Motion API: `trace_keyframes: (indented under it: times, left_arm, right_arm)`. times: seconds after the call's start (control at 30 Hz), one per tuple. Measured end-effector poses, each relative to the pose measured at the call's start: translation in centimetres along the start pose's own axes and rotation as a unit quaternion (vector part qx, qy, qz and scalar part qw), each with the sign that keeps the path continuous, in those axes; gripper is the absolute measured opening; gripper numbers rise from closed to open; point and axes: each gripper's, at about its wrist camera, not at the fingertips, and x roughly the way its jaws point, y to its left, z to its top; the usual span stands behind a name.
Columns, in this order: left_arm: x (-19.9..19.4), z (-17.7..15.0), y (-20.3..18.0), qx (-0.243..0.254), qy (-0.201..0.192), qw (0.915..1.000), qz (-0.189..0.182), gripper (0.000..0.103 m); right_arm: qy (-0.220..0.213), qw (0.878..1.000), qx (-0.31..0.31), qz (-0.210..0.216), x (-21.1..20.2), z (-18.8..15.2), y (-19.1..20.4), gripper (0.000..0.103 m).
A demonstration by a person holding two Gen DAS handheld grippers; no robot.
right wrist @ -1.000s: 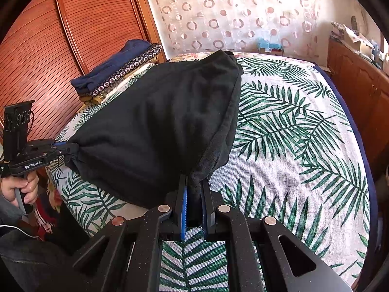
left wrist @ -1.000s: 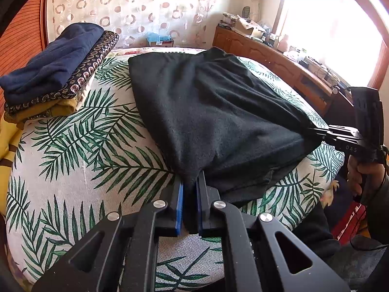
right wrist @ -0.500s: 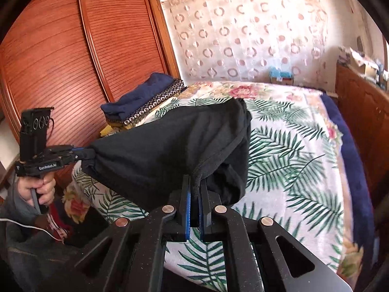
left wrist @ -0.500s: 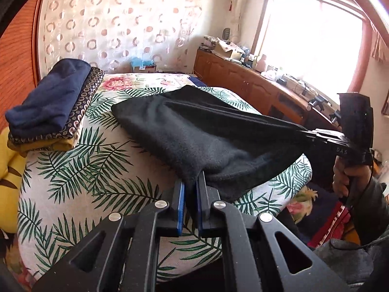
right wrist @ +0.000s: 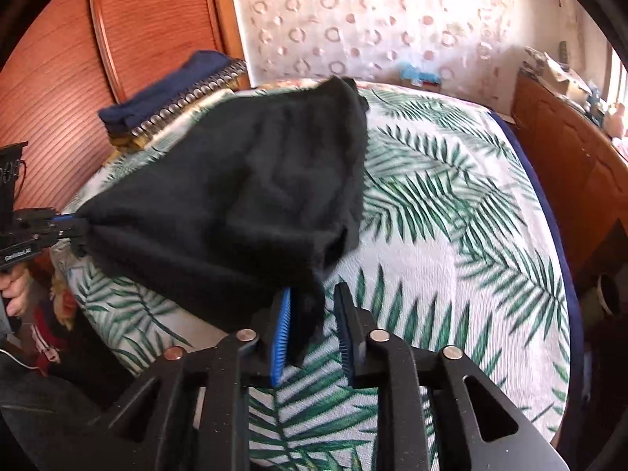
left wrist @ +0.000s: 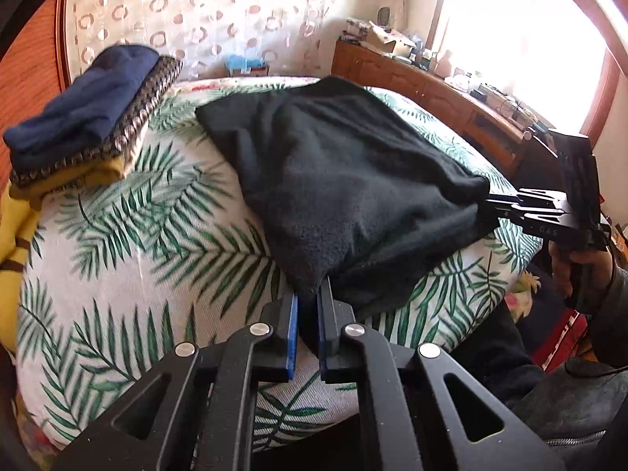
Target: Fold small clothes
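Observation:
A black fleece garment (left wrist: 345,180) lies spread over the palm-leaf bedspread (left wrist: 137,255). My left gripper (left wrist: 310,294) is shut on its near corner, and the same gripper (right wrist: 76,227) shows at the left of the right wrist view, pinching that corner. My right gripper (right wrist: 314,298) has its jaws opening. The garment's other corner (right wrist: 306,314) hangs between them against the left blue pad, and the right pad stands apart from it. In the left wrist view the right gripper (left wrist: 486,206) sits at the cloth's right edge.
A stack of folded clothes (left wrist: 86,117), navy on top, sits at the bed's far left by the wooden wardrobe (right wrist: 117,39). A cluttered wooden dresser (left wrist: 451,98) runs along the right under a bright window. A person's hand (left wrist: 585,267) holds the right gripper's handle.
The garment, held raised and stretched off the bed half a second ago, now lies down on the bedspread. The right gripper's jaws have parted; the left stays clamped.

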Motion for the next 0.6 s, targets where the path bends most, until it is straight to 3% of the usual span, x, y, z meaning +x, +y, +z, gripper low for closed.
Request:
trace_keyframes:
  times: [0.2,0.3,0.37,0.4,0.43,0.6]
  left_arm:
    - [0.2,-0.5,0.3,-0.012,-0.001,0.9999,-0.007,0.008]
    - [0.3,-0.5,0.3,-0.012,0.001,0.9999,-0.011,0.008]
    - [0.3,-0.4,0.4,-0.012,0.001,0.9999,-0.012,0.008]
    - [0.3,-0.4,0.5,-0.014,0.002,0.9998,-0.014,0.008]
    - [0.3,-0.3,0.5,-0.016,0.002,0.9998,-0.016,0.008]
    - [-0.8,-0.1,0.3,-0.013,-0.019,0.9994,-0.026,0.008]
  right_arm:
    - [-0.002,1.0,0.003,0.016,0.1,-0.3,0.7,0.048]
    - [0.0,1.0,-0.019,0.023,0.0,-0.3,2.1,0.048]
    - [0.003,0.999,-0.029,0.018,0.4,-0.2,2.5,0.041]
    - [0.003,0.999,-0.029,0.026,0.6,0.0,2.6,0.023]
    - [0.003,0.999,-0.027,0.034,0.8,0.1,2.6,0.013]
    - [-0.014,0.997,0.001,0.073,0.4,0.6,1.5,0.007]
